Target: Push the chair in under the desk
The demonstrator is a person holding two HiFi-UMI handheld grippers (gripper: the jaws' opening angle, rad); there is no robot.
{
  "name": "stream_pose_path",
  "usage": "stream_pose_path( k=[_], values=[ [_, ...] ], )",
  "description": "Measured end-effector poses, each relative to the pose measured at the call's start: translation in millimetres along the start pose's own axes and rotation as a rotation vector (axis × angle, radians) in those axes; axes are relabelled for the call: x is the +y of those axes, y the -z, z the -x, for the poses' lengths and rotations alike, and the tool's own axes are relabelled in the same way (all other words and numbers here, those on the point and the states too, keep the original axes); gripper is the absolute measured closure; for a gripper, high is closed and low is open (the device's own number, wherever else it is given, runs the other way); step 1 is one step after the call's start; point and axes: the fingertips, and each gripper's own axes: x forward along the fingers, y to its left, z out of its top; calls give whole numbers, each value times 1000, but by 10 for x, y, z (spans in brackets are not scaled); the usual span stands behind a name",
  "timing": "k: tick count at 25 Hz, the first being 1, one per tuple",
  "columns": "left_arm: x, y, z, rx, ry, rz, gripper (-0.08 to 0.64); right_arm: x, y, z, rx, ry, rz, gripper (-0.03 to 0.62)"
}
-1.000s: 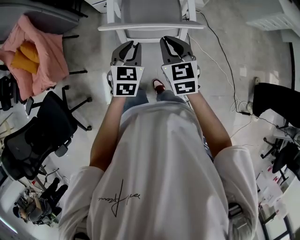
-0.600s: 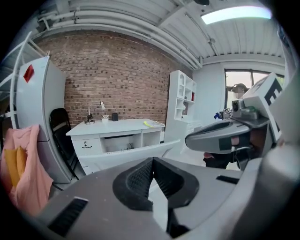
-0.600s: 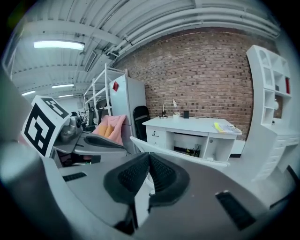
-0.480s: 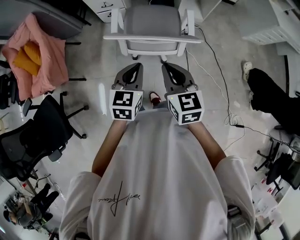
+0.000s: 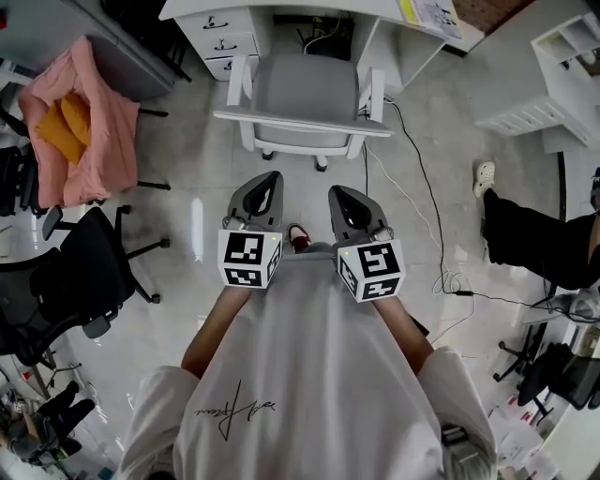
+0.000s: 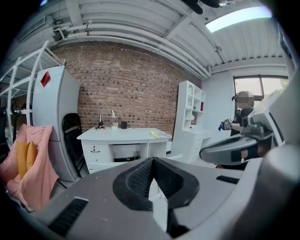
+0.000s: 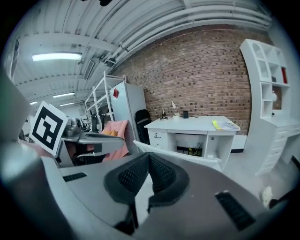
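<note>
**Head view.** White-framed, grey-seated chair (image 5: 309,94) stands on the pale floor (image 5: 187,187), facing the knee opening of the white counter (image 5: 384,13) at the top edge. Its front is just at the counter edge and its back rail is toward the person. White drawer unit (image 5: 221,34) sits under the counter, left of the chair. Left gripper (image 5: 271,176) and right gripper (image 5: 336,191) are held side by side short of the back rail, bare floor between them and the chair, touching nothing. Both are clenched and empty. Pink cloth with an orange patch (image 5: 82,131) is draped at far left, with a black swivel chair (image 5: 80,272) below it. A thin cable (image 5: 420,183) runs over the floor at right. A person in black (image 5: 530,239) is at the right edge.

**Left gripper view.** Left gripper (image 6: 152,162): jaws pressed together, nothing between the pads. Ahead are the counter (image 6: 123,136) and a red brick wall (image 6: 126,84). A tall white shelf unit (image 6: 190,117) stands to the right. The right gripper (image 6: 234,147) shows at the right.

**Right gripper view.** Right gripper (image 7: 149,157): jaws together, empty. The chair's white back rail (image 7: 187,158) crosses just beyond the tips, apart from them. The counter (image 7: 192,125) is behind it, with a yellow item (image 7: 218,124) on top.
</note>
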Motion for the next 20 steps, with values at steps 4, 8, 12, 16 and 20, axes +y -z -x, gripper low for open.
stream_pose_path(
  k=[4,8,12,16,20],
  values=[
    [-132,-138,81,-78,61,71,555,-21,51,3,-8,-49,-56,566],
    [-278,-40,60,-46,111,67,555,46,59,38,-34,-118,-70,566],
    [-244,1,58,-56,61,72,555,144,52,36,-39,-145,38,567],
    [-246,25,46,-58,53,75,555,92,78,34,-37,-149,10,566],
    [-299,55,6,-53,74,73,555,3,87,11,-29,-132,-18,566]
  ],
)
